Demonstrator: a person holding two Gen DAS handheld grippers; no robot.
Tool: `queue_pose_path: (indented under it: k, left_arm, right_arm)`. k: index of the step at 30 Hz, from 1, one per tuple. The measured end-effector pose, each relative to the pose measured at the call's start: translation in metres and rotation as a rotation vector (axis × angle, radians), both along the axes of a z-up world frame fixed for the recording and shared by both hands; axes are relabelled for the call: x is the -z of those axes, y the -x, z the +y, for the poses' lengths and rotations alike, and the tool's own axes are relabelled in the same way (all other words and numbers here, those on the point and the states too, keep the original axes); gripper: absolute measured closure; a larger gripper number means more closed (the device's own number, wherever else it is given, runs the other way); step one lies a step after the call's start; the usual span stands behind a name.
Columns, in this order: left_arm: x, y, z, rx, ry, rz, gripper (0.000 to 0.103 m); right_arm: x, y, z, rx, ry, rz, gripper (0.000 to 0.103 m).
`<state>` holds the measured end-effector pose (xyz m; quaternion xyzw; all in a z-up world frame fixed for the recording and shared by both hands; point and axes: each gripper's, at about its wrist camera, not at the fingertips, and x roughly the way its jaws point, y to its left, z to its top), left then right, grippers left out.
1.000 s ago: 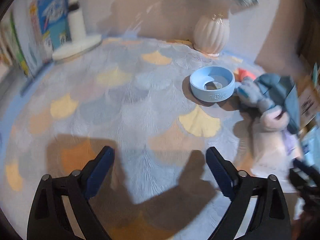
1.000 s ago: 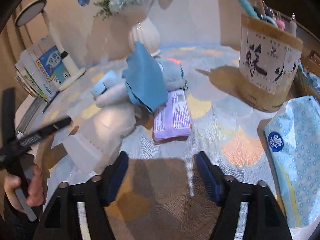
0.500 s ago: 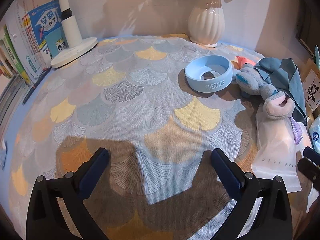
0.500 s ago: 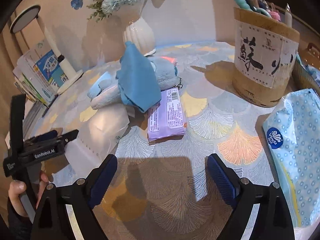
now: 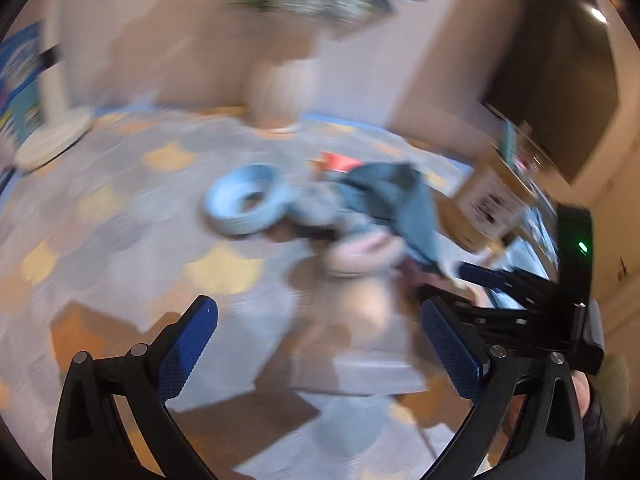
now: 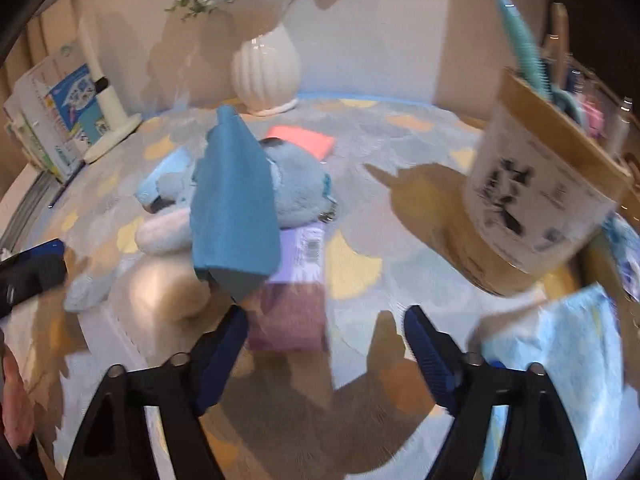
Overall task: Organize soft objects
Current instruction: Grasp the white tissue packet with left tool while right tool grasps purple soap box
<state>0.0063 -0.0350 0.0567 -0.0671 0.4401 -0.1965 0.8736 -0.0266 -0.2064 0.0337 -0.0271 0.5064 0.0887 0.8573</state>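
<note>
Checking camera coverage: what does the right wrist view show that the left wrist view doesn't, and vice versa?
Right wrist only: the purple packet sharply, lying under the edge of the blue cloth; the pink pad in full; the dotted blue tissue pack; the open right gripper with nothing between its fingers.

Left wrist only: the whole light-blue ring; the open, empty left gripper. This view is heavily blurred.

Both: white vase, plush toy, blue cloth, white pouch, labelled pen holder, lamp base, patterned tablecloth.
</note>
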Motion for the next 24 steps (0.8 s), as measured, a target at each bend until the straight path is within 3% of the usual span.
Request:
queue_pose_path:
  k: [3, 7, 10, 12, 14, 17, 24]
  left_arm:
    - [0.01, -0.007, -0.024, 0.055, -0.028, 0.02, 0.003]
    - [0.025, -0.013, -0.036, 0.08, -0.031, 0.059, 0.006]
    - [0.034, -0.02, -0.04, 0.077, -0.025, 0.072, 0.011]
    - [0.042, -0.025, -0.041, 0.077, -0.025, 0.096, 0.027]
    - [0.044, -0.027, -0.04, 0.056, -0.031, 0.081, 0.032]
    - [0.041, -0.023, -0.036, 0.063, -0.011, 0.076, 0.06]
    - [0.037, 0.02, -0.02, 0.13, 0.031, 0.091, 0.062]
  right_arm:
    - [0.006, 0.0, 0.004, -0.023, -0.02, -0.023, 0.041]
    - [0.016, 0.005, 0.004, -0.058, -0.018, -0.056, 0.061]
    - [0.014, 0.006, -0.004, -0.053, -0.067, -0.067, 0.061]
    - [0.016, 0.006, -0.01, -0.042, -0.117, -0.054, 0.061]
    - [0.016, 0.005, -0.011, -0.044, -0.126, -0.053, 0.061]
    - [0.017, 0.005, -0.014, -0.043, -0.143, -0.05, 0.061]
    - [0.01, 0.016, -0.007, -0.093, -0.118, -0.08, 0.064]
